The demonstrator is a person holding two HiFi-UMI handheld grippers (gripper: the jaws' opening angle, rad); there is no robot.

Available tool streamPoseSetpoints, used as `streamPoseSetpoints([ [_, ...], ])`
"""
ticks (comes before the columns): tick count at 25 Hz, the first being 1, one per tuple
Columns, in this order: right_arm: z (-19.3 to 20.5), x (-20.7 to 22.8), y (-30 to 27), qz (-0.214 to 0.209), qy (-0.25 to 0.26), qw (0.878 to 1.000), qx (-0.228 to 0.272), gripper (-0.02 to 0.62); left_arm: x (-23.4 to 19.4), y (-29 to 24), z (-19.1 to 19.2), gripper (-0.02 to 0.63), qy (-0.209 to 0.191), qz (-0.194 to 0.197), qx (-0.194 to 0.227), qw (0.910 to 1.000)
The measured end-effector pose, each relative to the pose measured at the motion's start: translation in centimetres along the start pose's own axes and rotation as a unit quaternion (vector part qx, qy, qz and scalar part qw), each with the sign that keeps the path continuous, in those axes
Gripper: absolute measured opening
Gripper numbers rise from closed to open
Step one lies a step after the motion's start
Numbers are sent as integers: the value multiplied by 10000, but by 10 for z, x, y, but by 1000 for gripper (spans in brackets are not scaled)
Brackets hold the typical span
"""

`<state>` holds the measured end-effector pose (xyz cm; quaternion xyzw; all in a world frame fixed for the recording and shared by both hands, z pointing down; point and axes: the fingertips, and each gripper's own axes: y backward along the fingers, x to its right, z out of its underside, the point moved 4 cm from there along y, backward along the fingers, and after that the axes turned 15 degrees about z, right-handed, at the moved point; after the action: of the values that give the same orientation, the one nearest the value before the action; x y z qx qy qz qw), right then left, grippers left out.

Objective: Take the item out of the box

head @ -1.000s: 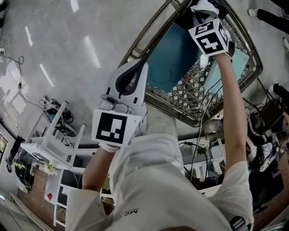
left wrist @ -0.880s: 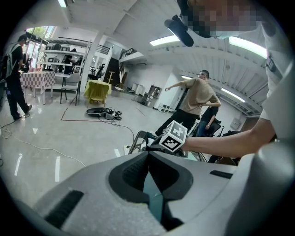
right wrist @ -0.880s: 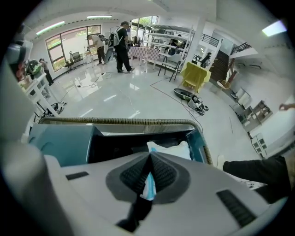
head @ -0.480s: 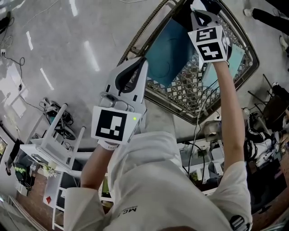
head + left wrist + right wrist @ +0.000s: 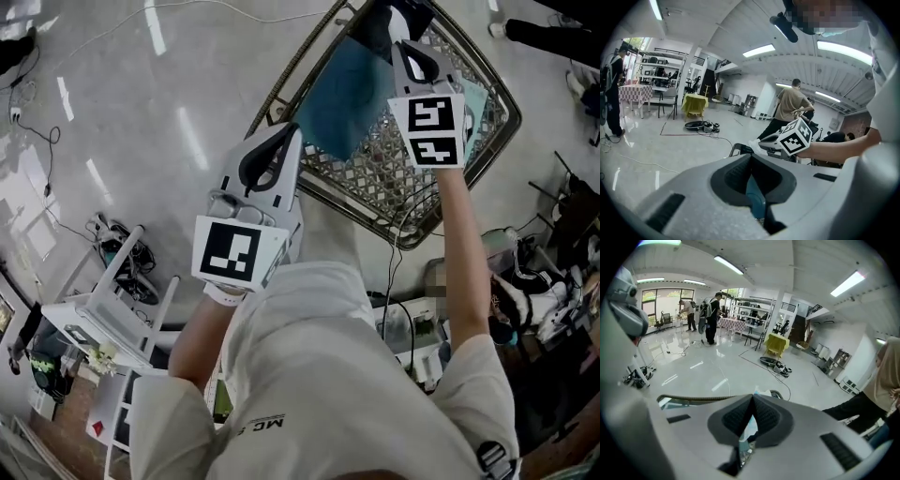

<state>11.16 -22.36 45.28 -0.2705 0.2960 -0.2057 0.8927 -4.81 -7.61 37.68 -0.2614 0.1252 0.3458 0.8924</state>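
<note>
A flat teal item (image 5: 342, 94) stands tilted inside the wire-mesh box (image 5: 396, 176).

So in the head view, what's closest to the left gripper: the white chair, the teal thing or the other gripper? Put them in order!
1. The teal thing: up top in the basket, its near corner between the left gripper's jaws.
2. The right gripper: across the basket, upper right.
3. The white chair: down on the floor, lower left, plainly farthest.

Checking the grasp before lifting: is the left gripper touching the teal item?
Cannot tell. The left gripper view shows the teal item in the left gripper's jaw slit, pinched or merely behind; the head view shows no clear contact.
</note>
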Motion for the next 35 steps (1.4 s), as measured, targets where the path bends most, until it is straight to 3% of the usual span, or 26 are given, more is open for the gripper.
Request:
streamPoseSetpoints([
  [9,-48,8,119,352,-716,9945,683,15,30,41,-29,25,-68,-9,330,9994],
  [18,-83,24,235,956,-1249,9765,1472,15,55,84,-66,25,-333,15,694,9970],
  [26,-89,21,305,1354,-1904,9524,1957,15,73,106,-81,25,-495,124,804,9955],
  [35,-65,15,327,1558,-1985,9497,1855,15,86,102,-89,25,-627,397,761,9943],
])
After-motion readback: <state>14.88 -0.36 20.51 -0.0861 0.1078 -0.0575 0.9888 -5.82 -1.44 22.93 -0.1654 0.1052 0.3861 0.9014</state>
